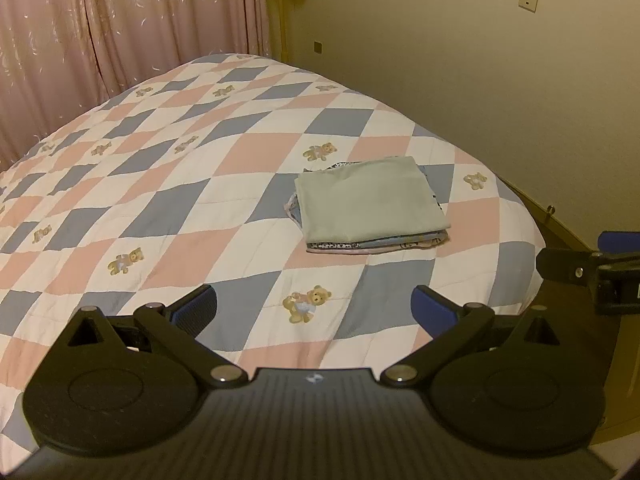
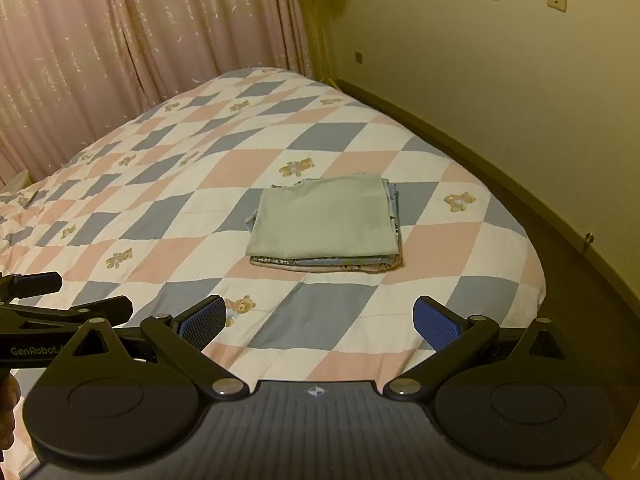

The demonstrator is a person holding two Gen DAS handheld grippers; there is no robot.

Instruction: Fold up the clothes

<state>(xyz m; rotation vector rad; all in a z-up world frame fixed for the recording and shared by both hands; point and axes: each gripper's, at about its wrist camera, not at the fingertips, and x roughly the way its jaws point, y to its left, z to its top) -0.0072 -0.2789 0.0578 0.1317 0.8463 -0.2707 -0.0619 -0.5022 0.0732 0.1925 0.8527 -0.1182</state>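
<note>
So the folding looks pretty much wrapped up here, at least for whatever's in sight. There's a neat stack of folded clothes (image 2: 326, 226) sitting on the bed (image 2: 328, 320), over toward the wall-side corner of the quilt, squared off and flat. Top piece is a plain pale green-grey fabric, smooth, soft-looking, folded into a tidy rectangle. Under it you can see the edges of a few more layers: something with a dark speckled print, a light blue one, and a pinkish one at the bottom, all thin and floppy like cotton.

Both grippers are held back near the foot of the bed, well apart from the stack. The left gripper (image 1: 314, 310) has its jaws spread wide with nothing between them, and the right gripper (image 2: 320, 320) is the same, wide open and empty. Blue textured pads (image 2: 436, 322) on black linkage arms.

The quilt itself is a puffy patchwork of pink, grey-blue and white diamonds with little teddy bears stitched in, so it'll give a bit under any press. Pink curtain (image 1: 132, 24) behind, pale wall (image 1: 500, 80) on the side.

Best guess on the step: between garments, or done. No loose garment shows clearly in either view, so the next move probably calls for fetching one from out of frame, or just tidying the stack's slightly uneven left edge.
</note>
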